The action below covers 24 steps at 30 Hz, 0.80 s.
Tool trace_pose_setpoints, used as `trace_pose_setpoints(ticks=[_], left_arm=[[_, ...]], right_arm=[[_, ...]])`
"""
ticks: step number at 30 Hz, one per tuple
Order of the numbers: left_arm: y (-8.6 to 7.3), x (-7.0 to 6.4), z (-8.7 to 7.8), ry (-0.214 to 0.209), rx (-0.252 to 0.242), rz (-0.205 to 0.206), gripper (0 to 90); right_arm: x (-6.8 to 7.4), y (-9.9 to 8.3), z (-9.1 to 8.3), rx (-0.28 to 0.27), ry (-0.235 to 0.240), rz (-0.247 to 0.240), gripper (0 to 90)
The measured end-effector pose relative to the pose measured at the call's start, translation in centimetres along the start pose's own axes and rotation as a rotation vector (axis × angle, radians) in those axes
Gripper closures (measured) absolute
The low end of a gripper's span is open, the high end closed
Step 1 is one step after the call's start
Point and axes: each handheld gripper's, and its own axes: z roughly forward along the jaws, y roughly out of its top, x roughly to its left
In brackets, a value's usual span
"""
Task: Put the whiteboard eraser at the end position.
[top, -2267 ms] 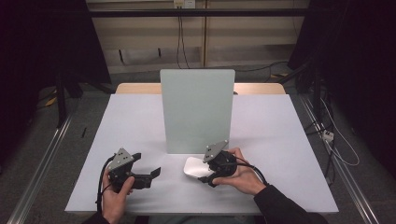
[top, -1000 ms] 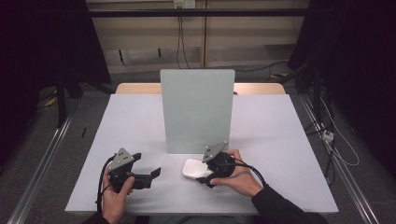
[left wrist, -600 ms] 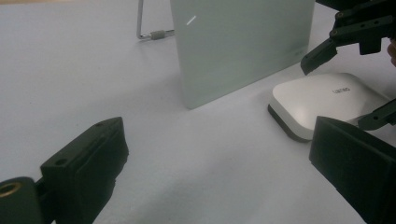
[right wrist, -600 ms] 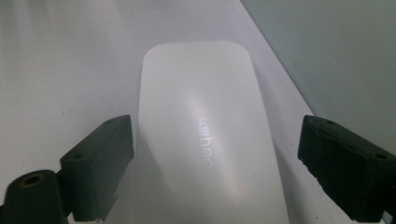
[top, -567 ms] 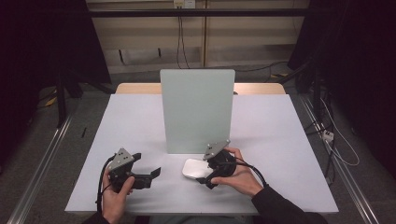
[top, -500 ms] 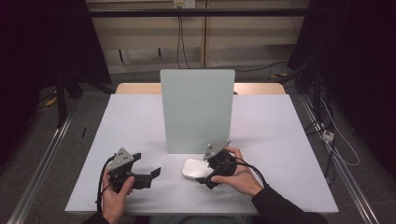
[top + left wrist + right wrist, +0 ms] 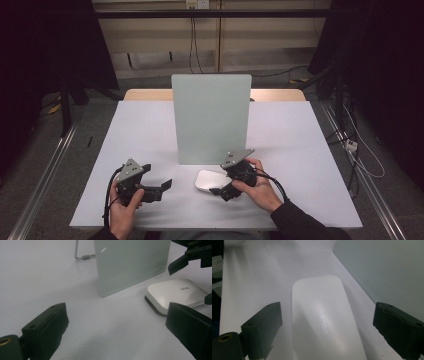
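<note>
Barely any motion since earlier frames: right gripper stays at white computer mouse, lower centre of high view. Jaws apart, straddling mouse, not clamped. Left gripper idle lower left, jaws apart, empty. Upright frosted panel just behind mouse on white table.

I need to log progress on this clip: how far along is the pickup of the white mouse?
Done: right gripper is open astride the white mouse. In hand: nothing gripped; the mouse lies flat on the table. Left: shutting and lifting. Left gripper is open, apart.
</note>
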Motion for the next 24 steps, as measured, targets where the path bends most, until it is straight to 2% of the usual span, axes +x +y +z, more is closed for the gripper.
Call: trace_pose_setpoints(ticks=[7, 9, 12, 15, 24], left_arm=[[0.0, -0.2, 0.2, -0.003, 0.007, 0.013, 4.1], [0.0, -0.2, 0.2, -0.004, 0.01, 0.01, 4.1], [-0.1, -0.1, 0.1, -0.002, 0.01, 0.013, 4.1], [-0.1, 0.0, -0.2, 0.003, -0.002, -0.001, 4.1], [0.0, -0.1, -0.1, -0.002, -0.003, 0.005, 4.1]], right_arm=[[-0.6, 0.0, -1.1, -0.075, -0.024, 0.061, 7.6], [-0.8, -0.1, -1.3, -0.086, -0.057, 0.075, 7.0], [-1.0, -0.3, -1.7, -0.108, -0.079, 0.099, 6.7], [-1.0, -0.6, -2.1, -0.121, -0.12, 0.103, 6.6], [-0.7, -1.4, -3.0, -0.166, -0.247, 0.122, 7.1]])
